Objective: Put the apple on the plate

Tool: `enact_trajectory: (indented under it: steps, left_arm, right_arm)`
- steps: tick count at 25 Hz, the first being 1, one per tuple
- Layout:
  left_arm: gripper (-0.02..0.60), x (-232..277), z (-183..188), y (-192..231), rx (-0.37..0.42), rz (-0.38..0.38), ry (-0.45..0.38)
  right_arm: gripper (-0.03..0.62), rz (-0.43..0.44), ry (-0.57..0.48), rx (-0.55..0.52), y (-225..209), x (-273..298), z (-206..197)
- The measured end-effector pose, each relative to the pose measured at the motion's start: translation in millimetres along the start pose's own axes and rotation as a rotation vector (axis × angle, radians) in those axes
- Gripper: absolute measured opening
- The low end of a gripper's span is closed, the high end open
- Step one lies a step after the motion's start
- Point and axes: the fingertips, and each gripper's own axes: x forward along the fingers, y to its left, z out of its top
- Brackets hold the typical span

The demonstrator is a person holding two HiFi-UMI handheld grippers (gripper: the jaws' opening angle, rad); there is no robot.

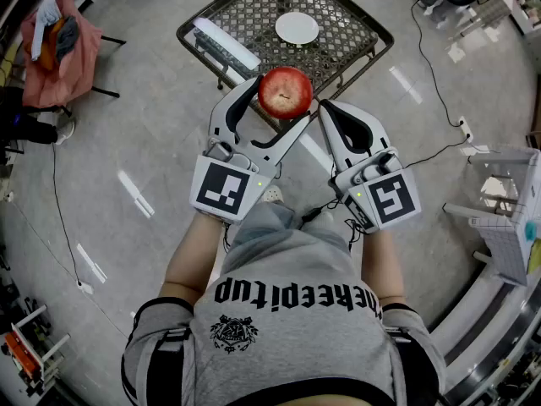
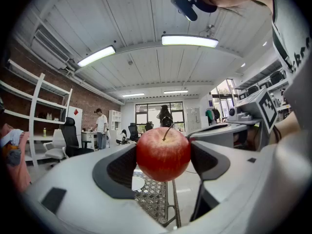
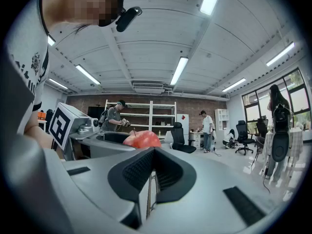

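The left gripper (image 1: 279, 101) is clamped on the apple (image 1: 285, 92), one jaw pressing each side of it, stem up. It holds the apple in the air, and in the head view the apple covers the near corner of the mesh table (image 1: 342, 45). The plate (image 1: 297, 27) lies near the table's middle, beyond the apple. The right gripper (image 1: 325, 108) has its jaws together on nothing, its tip just right of the apple.

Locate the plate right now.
Head view, top centre: the plate sits on the mesh table, beyond the apple held in the left gripper.
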Motion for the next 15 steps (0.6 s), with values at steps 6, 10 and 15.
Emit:
enact_trajectory:
  steps: [6,10,15]
  left_arm:
    - [0.377,2.8,-0.1,1.5,0.002,0.000,-0.001]
    - [0.377,-1.5,-2.0,4.7,0.005,-0.009,-0.006]
    - [0.377,-1.6,-1.7,1.9,0.002,-0.027,-0.012]
  right_arm:
    - [0.011,-0.004,0.001,-0.001,-3.0,0.7,-0.3]
    - [0.011,-0.016,0.000,-0.006,2.4,2.3,-0.6]
    - [0.011,-0.041,0.006,-0.019,4.7,-3.6,-0.8]
